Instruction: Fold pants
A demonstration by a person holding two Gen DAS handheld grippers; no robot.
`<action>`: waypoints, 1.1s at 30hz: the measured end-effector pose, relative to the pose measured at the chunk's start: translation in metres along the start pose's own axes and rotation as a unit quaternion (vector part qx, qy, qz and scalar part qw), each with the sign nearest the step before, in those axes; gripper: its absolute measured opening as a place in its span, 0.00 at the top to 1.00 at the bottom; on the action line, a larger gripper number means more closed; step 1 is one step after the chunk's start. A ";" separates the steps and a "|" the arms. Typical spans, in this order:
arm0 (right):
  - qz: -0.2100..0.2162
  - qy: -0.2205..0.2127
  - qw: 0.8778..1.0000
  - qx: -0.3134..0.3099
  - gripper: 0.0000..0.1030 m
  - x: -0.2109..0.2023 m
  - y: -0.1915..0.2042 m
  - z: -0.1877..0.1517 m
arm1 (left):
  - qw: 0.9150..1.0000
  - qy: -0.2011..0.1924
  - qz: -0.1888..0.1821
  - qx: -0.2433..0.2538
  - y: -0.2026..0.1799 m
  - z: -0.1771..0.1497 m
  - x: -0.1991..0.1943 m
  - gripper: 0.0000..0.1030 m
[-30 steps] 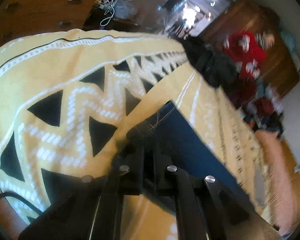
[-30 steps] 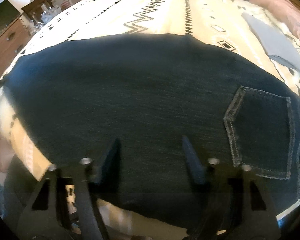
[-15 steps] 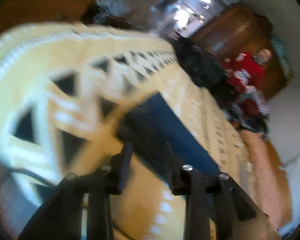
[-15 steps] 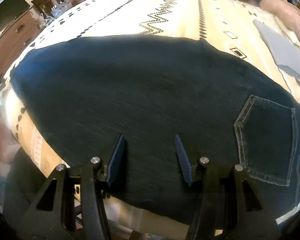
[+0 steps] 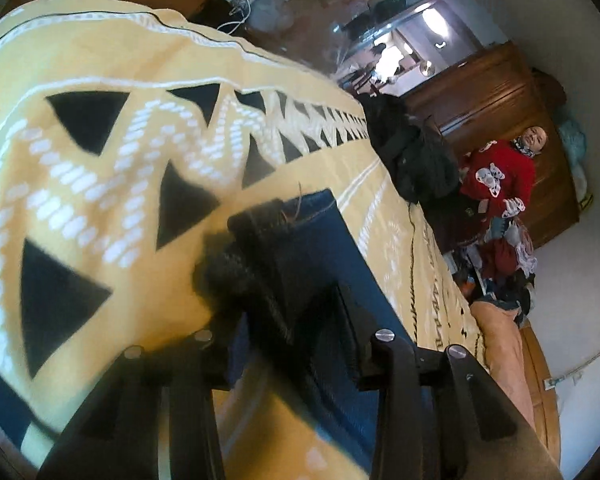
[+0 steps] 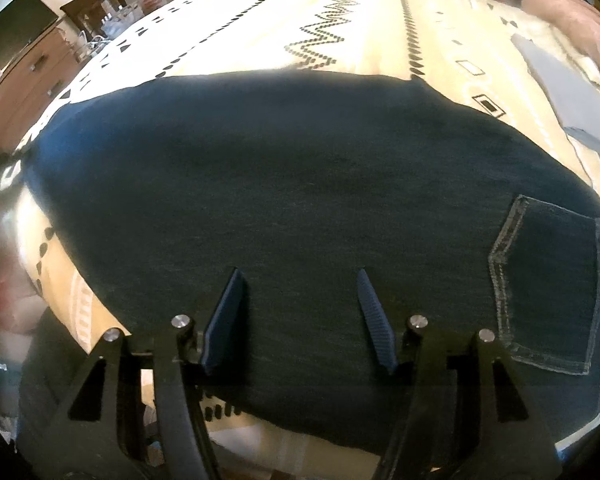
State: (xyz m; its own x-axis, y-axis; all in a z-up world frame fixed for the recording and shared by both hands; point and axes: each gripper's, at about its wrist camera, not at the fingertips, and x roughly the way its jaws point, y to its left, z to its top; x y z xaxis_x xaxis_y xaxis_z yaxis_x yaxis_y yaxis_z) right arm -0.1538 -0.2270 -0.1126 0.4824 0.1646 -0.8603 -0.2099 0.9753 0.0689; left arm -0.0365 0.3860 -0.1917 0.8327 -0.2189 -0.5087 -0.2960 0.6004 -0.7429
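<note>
Dark blue jeans [image 6: 300, 160] lie flat across a yellow patterned bedspread [image 6: 340, 20], with a back pocket [image 6: 548, 288] at the right. My right gripper [image 6: 299, 272] hovers over the near part of the denim; its jaws are opening and nothing is pinched between them. In the left wrist view the leg end of the jeans [image 5: 340, 248] lies on the bedspread [image 5: 100, 160], its hem bunched up dark. My left gripper [image 5: 288, 312] straddles that bunched hem. Its jaws are opening, with the cloth between them and loose.
A heap of dark clothes [image 5: 412, 160] sits at the bed's far side. Beyond it a person in a red top [image 5: 500, 176] stands by a wooden wardrobe [image 5: 500, 88]. A grey folded item [image 6: 560, 92] and a pink cushion [image 6: 572, 20] lie at the right. A wooden dresser [image 6: 20, 80] stands left.
My left jaws, shut on the hem a second ago, have parted and the hand has sunk a little. The right jaws stand slightly wider; that hand has stayed put.
</note>
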 end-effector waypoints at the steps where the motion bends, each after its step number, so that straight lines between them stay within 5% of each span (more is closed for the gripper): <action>1: 0.000 -0.001 1.000 -0.002 0.41 0.000 0.001 0.000 | 1.000 -0.007 0.004 0.003 0.000 0.001 0.001 0.72; 5: 0.005 -0.009 1.000 -0.008 0.41 -0.004 0.007 0.003 | 1.000 -0.028 0.009 0.007 0.001 0.003 0.002 0.81; 8: 0.006 -0.011 1.000 -0.009 0.41 -0.004 0.007 0.003 | 0.997 -0.056 0.042 0.010 -0.002 -0.001 0.004 0.66; 11: 0.007 -0.006 1.000 -0.004 0.41 -0.001 0.006 0.000 | 0.997 -0.065 0.049 0.009 -0.004 0.000 0.005 0.64; 12: 0.009 -0.005 1.000 -0.002 0.41 -0.001 0.005 0.000 | 0.997 -0.055 0.049 0.019 -0.007 0.000 0.007 0.67; 13: 0.011 -0.004 1.000 0.000 0.41 0.000 0.004 -0.001 | 0.998 -0.052 0.043 0.020 -0.009 0.003 0.008 0.85; 15: 0.015 -0.005 1.000 0.002 0.42 0.000 0.004 -0.001 | 0.997 -0.038 0.052 0.044 -0.019 0.005 0.011 0.92; 17: 0.021 -0.010 1.000 0.007 0.44 -0.003 0.002 0.000 | 0.996 -0.038 0.044 0.065 -0.034 0.007 0.008 0.95; 19: 0.028 -0.019 0.999 0.013 0.64 -0.009 -0.001 0.002 | 0.994 -0.039 0.032 0.099 -0.058 0.009 0.004 0.95; 21: 0.043 -0.032 0.998 0.036 0.64 -0.018 -0.012 0.006 | 0.987 -0.035 -0.007 0.156 -0.105 0.004 -0.001 0.95; 24: 0.049 -0.055 0.994 0.076 0.62 -0.033 -0.036 0.010 | 0.967 -0.016 -0.068 0.246 -0.180 -0.022 -0.002 0.95; 28: 0.044 -0.086 0.986 0.137 0.61 -0.053 -0.081 0.000 | 0.924 0.027 -0.174 0.339 -0.283 -0.087 0.004 0.95; 31: 0.031 -0.097 0.980 0.172 0.60 -0.063 -0.114 -0.016 | 0.874 0.092 -0.257 0.402 -0.345 -0.171 0.020 0.95; 33: 0.020 -0.100 0.975 0.195 0.58 -0.067 -0.133 -0.029 | 0.830 0.157 -0.287 0.451 -0.365 -0.241 0.039 0.94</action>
State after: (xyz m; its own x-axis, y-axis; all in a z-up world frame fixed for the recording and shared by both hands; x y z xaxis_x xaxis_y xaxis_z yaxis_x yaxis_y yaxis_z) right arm -0.1830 -0.3718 -0.0790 0.6455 0.1913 -0.7394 0.0890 0.9427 0.3215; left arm -0.0088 -0.0271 -0.0453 0.5104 -0.7732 -0.3765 0.6964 0.6284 -0.3465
